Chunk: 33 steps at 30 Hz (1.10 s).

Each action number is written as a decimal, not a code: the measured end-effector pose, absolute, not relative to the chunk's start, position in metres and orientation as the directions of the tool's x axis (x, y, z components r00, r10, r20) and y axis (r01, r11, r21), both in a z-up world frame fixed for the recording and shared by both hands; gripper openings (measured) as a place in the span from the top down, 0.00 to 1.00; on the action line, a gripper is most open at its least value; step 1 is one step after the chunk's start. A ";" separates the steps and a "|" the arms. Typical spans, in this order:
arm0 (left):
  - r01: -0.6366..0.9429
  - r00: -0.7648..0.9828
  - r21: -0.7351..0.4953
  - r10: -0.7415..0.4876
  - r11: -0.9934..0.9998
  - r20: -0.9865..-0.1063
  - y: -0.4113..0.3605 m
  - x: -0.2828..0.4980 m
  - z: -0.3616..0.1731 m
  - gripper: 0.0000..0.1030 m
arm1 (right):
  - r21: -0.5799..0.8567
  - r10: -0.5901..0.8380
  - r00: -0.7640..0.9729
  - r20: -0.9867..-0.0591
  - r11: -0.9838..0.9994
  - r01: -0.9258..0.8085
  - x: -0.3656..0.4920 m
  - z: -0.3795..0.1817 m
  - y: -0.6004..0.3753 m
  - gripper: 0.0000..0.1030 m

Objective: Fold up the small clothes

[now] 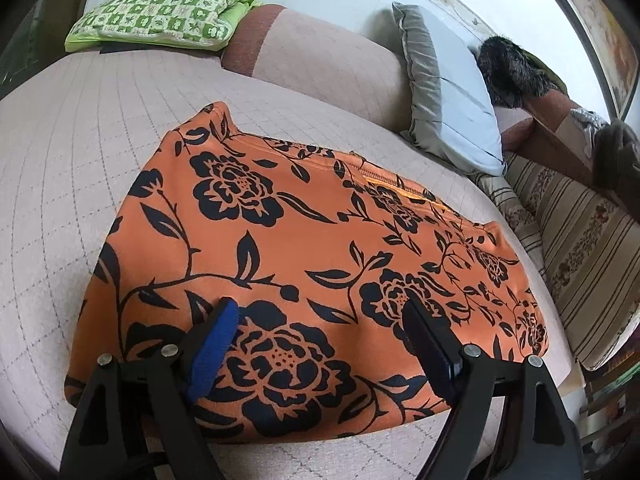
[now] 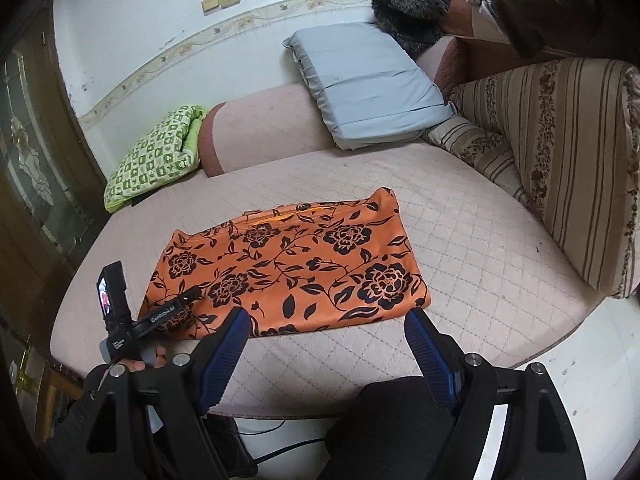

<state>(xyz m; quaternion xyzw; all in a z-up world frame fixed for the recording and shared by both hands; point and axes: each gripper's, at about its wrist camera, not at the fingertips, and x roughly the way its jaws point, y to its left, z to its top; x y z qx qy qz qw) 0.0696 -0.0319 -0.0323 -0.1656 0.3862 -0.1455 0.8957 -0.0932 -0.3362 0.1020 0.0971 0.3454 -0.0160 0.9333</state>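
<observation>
While 2 pillows (image 2: 368, 84) flank it, garment (image 1: 304, 264) lies flat (tongs (image 1: 320, 320) spread).

Both grippers (image 1: 320, 320) (image 2: 326, 330) wide apart, empty

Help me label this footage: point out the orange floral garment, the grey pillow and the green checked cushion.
orange floral garment (image 2: 288, 268): right wrist view, middle of the fabric.
grey pillow (image 2: 368, 84): right wrist view, its face.
green checked cushion (image 1: 160, 12): left wrist view, top.

Green checked cushion (image 1: 160, 16), grey pillow (image 2: 368, 84), striped floral cushion (image 2: 568, 160), quilted pink sofa (image 2: 480, 248)
</observation>
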 end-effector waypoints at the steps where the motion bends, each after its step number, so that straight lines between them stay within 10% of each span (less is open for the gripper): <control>1: 0.132 0.660 -0.408 -0.388 0.903 -0.644 -0.032 0.070 -0.032 0.18 | 0.172 0.038 0.758 -0.652 0.980 0.099 -0.092 0.100 -0.338 0.20; 33: -0.091 0.785 -0.532 -0.268 0.842 -0.558 0.077 0.026 -0.001 0.16 | 0.236 0.170 0.612 -0.772 0.971 0.028 0.079 -0.001 -0.346 0.20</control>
